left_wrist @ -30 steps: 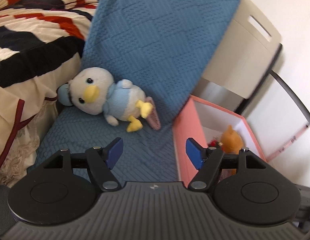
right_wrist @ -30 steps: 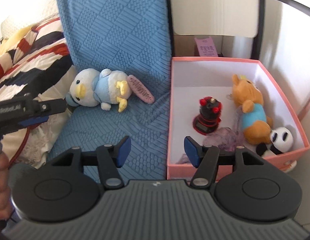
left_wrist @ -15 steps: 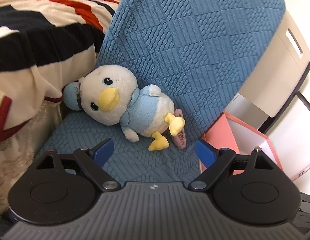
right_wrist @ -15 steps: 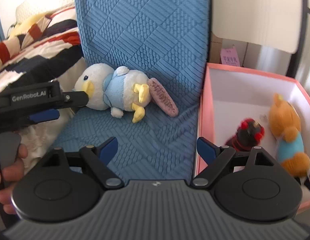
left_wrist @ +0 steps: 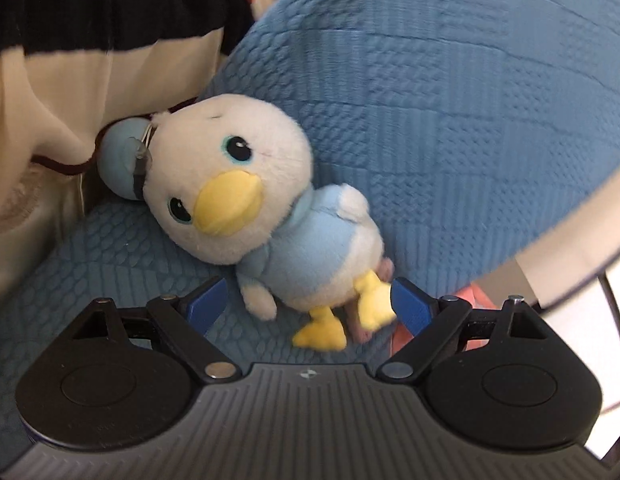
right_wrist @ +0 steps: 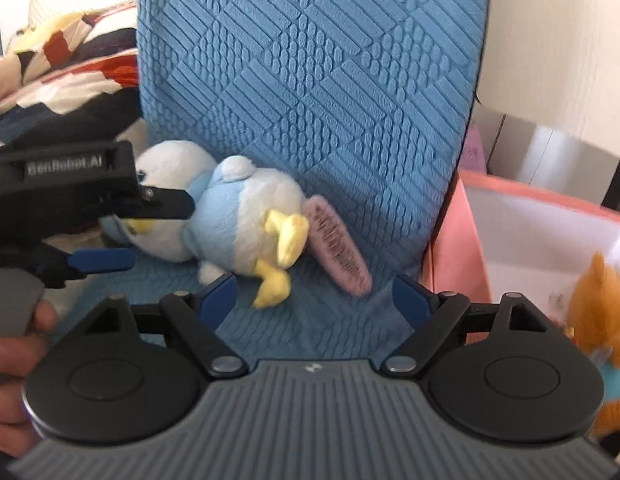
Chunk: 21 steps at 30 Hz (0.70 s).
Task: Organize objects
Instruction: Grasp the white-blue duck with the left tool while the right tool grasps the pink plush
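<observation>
Lying on its side on the seat of a chair covered in blue quilted fabric [left_wrist: 450, 128]: a plush duck with a white head, yellow beak, pale blue body and yellow feet [left_wrist: 270, 216], head to the left against the edge of a cream, black and red striped blanket [left_wrist: 70, 60], feet to the right. Just behind the feet, a flat pink plush tag with dark lettering [right_wrist: 336, 254], resting on the seat by the backrest.

Left gripper [left_wrist: 308, 304] held low over the near part of the seat, blue pads spread wide after having just been opening. The duck's lower body and feet between the pads, right pad [left_wrist: 410, 306] just beside one yellow foot, left pad apart from the stubby wing; nothing pressed, nothing held. Seen from the right wrist, the same tool coming in from the left at the duck's head, with a hand [right_wrist: 14, 344] round its handle.

Right gripper [right_wrist: 316, 298] nearer and to the right, over the seat in front of the duck's feet and the pink tag, jaws wide but just narrowed a little, empty.

To the right of the chair, an open salmon-pink cardboard box with a white inside [right_wrist: 458, 248]; in it, an orange plush bear in a blue top [right_wrist: 606, 320], partly blurred.
</observation>
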Motion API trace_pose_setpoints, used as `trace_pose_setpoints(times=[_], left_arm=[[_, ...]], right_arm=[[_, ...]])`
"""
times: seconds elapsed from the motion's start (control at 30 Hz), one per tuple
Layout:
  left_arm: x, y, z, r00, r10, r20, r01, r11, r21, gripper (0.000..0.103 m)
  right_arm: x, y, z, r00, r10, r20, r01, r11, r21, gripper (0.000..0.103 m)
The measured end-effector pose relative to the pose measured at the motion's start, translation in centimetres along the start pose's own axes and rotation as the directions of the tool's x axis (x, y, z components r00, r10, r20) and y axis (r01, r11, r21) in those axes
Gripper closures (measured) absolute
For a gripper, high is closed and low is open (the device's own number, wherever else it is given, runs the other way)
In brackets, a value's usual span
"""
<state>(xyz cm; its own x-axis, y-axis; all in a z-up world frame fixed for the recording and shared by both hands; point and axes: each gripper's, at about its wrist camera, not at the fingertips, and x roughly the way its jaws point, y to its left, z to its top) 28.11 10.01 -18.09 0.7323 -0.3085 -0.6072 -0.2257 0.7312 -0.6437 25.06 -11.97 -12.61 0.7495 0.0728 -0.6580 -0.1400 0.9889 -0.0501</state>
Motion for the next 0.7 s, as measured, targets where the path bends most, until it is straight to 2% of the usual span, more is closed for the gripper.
trace_pose_setpoints(times=[0.13,0.27,0.37,0.5,0.7], left_arm=[[2.6,0.8,0.8,0.999,-0.001,-0.038,-0.002,0.998,-0.07,0.012],[4.2,1.7,0.8,0.999,-0.015,-0.038,0.008,0.985,-0.171,0.012],[5.3,2.2,0.8,0.998,-0.043,-0.05,0.03,0.971,-0.235,0.012],[6.6,2.1,0.7,0.997,-0.041,-0.064,0.024,0.969,-0.247,0.012],[7.7,2.2,0.6,0.996,-0.079,-0.041,0.064,0.953,-0.297,0.012]], right_arm=[[2.9,-0.3,0.4,0.999,-0.03,-0.035,0.029,0.999,-0.027,0.028],[5.3,-0.6,0.8,0.993,-0.109,-0.039,0.107,0.993,-0.046,0.029],[7.7,-0.7,0.9,0.991,-0.112,-0.076,0.106,0.991,-0.083,0.029],[10.2,-0.6,1.0,0.991,-0.088,-0.104,0.073,0.987,-0.141,0.029],[12.3,-0.6,1.3,0.992,-0.074,-0.099,0.053,0.977,-0.205,0.029]])
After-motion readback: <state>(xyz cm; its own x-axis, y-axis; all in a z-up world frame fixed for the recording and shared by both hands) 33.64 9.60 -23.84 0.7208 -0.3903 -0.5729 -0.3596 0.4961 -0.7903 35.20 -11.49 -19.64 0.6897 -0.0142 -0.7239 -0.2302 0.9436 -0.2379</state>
